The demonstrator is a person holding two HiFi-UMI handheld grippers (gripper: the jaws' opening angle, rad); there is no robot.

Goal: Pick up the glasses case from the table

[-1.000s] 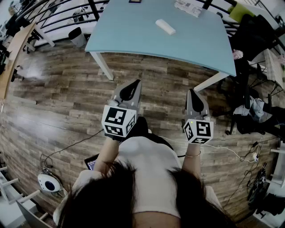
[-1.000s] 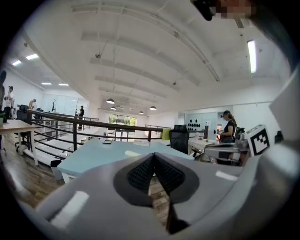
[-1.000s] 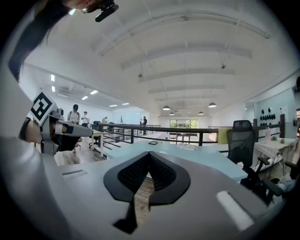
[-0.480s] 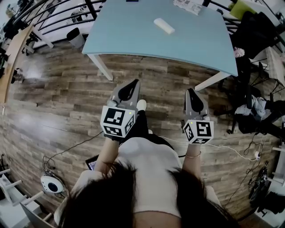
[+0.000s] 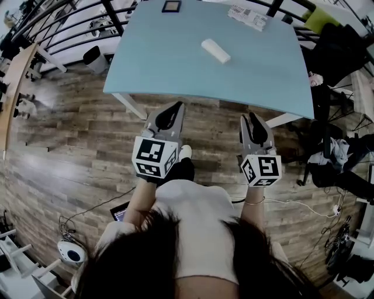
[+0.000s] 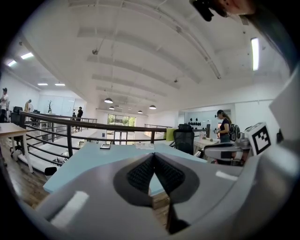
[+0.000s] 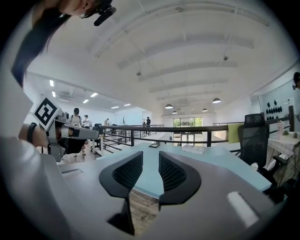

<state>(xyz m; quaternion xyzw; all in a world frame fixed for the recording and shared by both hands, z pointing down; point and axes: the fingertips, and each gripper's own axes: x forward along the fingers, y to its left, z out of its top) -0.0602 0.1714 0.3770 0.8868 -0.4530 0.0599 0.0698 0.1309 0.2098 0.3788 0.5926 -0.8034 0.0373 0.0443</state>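
Note:
The glasses case [image 5: 215,51] is a white oblong lying on the light blue table [image 5: 169,58], right of its middle. Both grippers are held side by side over the wood floor, short of the table's near edge and pointing at it. My left gripper [image 5: 176,107] is shut, its pads [image 6: 140,171] meeting at the tips with nothing between them. My right gripper [image 5: 252,117] is opening: a narrow gap shows between its pads [image 7: 127,171], and it is empty. The gripper views show the table [image 7: 201,159] ahead, but I cannot make out the case there.
A small dark framed object [image 5: 170,6] and a printed packet [image 5: 248,14] lie at the table's far side. White table legs [image 5: 132,105] stand near the grippers. A black railing [image 5: 70,23] runs beyond, a black chair [image 5: 342,47] stands at the right, and cables lie on the floor.
The person has stepped forward, so the table's near edge now lies close in front of both grippers. The right gripper's jaws have parted slightly; the left stays shut.

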